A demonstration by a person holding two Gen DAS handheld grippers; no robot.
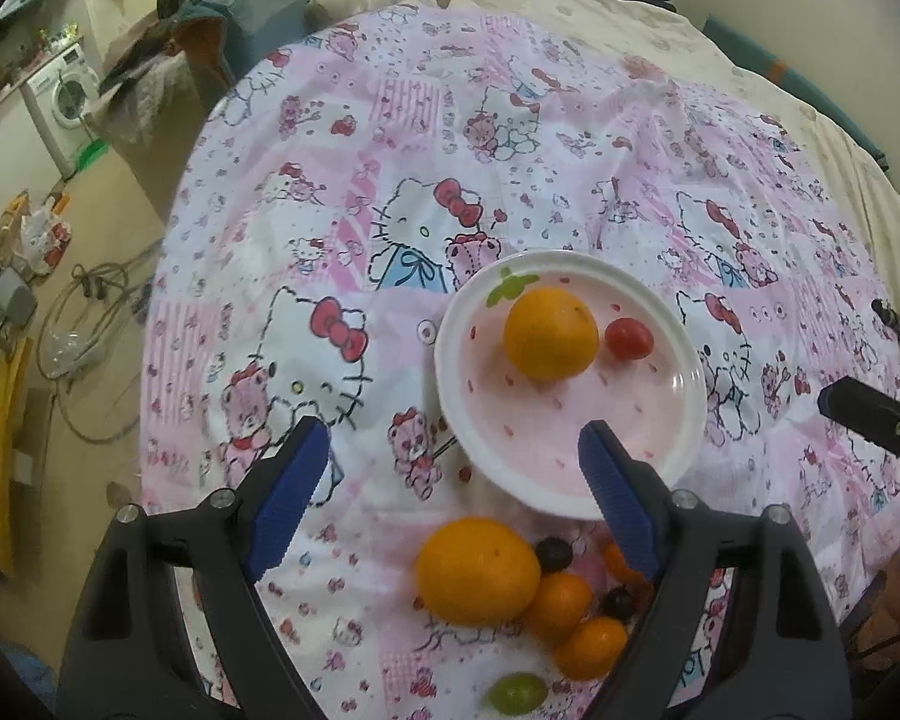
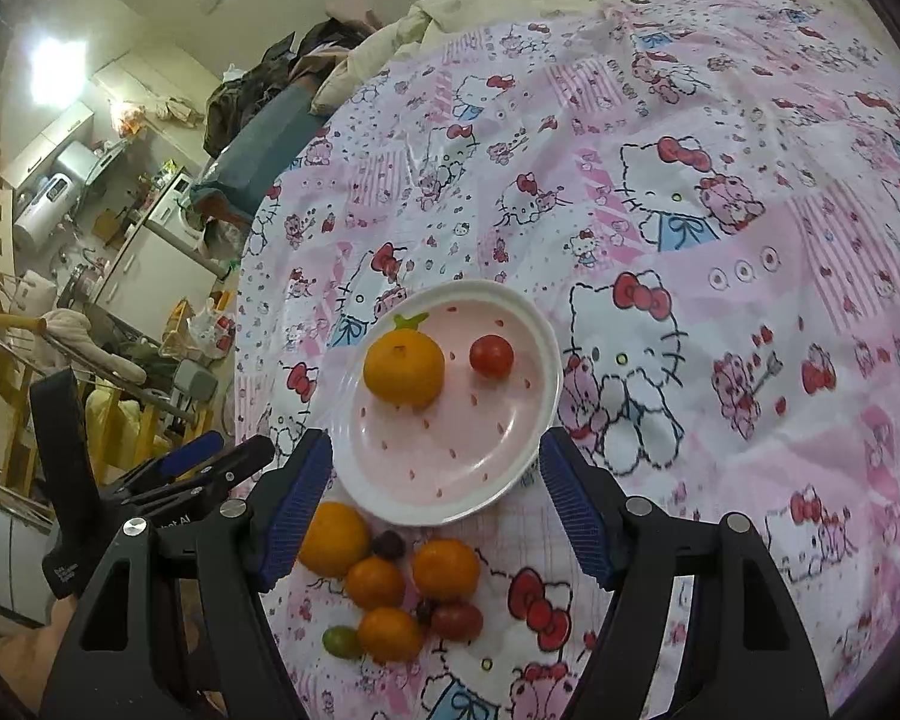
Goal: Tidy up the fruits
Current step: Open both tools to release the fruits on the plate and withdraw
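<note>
Both the left gripper [image 1: 453,468] and right gripper [image 2: 435,480] hang released, gripping nothing, above the plate [image 2: 534,324] holding 1 orange [image 2: 404,367] and 1 cherry tomato [image 2: 491,355].

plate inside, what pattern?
Pale pink with small red seed-like flecks, white rim: the plate, clearest in the right wrist view.

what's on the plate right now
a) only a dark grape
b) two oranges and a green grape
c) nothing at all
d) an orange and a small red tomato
d: the plate holds one orange and a small red tomato; the other fruit lies on the cloth beside it.
</note>
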